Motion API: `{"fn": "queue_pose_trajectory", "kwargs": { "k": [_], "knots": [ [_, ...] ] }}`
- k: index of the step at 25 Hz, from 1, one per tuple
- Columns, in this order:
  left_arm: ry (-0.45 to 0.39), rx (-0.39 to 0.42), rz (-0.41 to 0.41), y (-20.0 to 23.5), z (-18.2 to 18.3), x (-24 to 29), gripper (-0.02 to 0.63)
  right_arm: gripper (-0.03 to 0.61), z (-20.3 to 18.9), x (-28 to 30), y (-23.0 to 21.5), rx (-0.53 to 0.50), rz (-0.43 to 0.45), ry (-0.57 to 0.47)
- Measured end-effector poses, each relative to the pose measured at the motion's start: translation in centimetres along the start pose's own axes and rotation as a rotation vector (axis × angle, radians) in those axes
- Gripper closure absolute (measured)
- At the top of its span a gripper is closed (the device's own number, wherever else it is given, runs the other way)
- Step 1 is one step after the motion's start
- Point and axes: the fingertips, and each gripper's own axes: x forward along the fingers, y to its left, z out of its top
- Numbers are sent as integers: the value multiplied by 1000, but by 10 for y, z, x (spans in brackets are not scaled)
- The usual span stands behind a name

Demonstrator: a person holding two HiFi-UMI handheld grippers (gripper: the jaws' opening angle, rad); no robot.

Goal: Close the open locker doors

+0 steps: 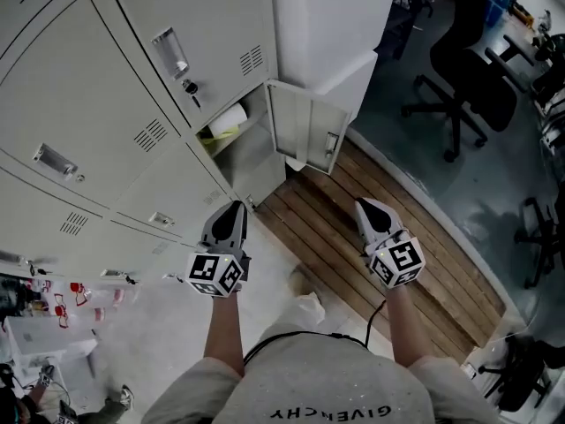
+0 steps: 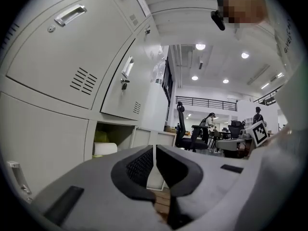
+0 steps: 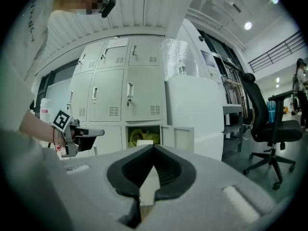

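- Upper left of the head view: the locker bank [image 1: 106,104] shows every door shut apart from one. Judging by this, most of the task is either done or was never needed.
- Lower centre-left: the left gripper [image 1: 235,208] hangs in the air short of the lockers. Its fingers are pressed together with nothing between them, and it touches no door.
- Upper centre: one open compartment [image 1: 234,131] sits in the bottom row at the right end of the bank, with a white roll [image 1: 231,119] and something yellow inside it.
- Just right of that: the open door [image 1: 309,133] is swung out wide over the wooden floor strip [image 1: 353,237]. It is the thing left to close, and neither gripper is on it yet.
- Lower centre-right: the right gripper [image 1: 364,206] is held level with the left one, near the door's free edge but apart from it. Its fingers are also closed tight and empty.
- Only the head view shows both grippers together with the door from above, and how they stand to it.
- The left gripper view adds the upper lockers' handles and a key in a lock, seen from low down, plus distant people in the hall.
- The right gripper view faces the whole bank front-on, which suggests that no other door there stands open. It also shows an office chair [image 3: 274,129] at the right.
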Motion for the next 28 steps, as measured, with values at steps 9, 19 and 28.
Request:
{"fn": "queue_pose_trajectory", "kwargs": {
  "k": [9,19,28],
  "knots": [
    [7,-34,30,20,-5,73,597,575,-2,66,-59,-8,50,54],
    [3,-56,59,17,-14,96,597,543,-38,108,-99,34,46,130],
    [-38,-85,243,45,-20,99,597,466,-67,167,-130,24,121,220]
  ]
}}
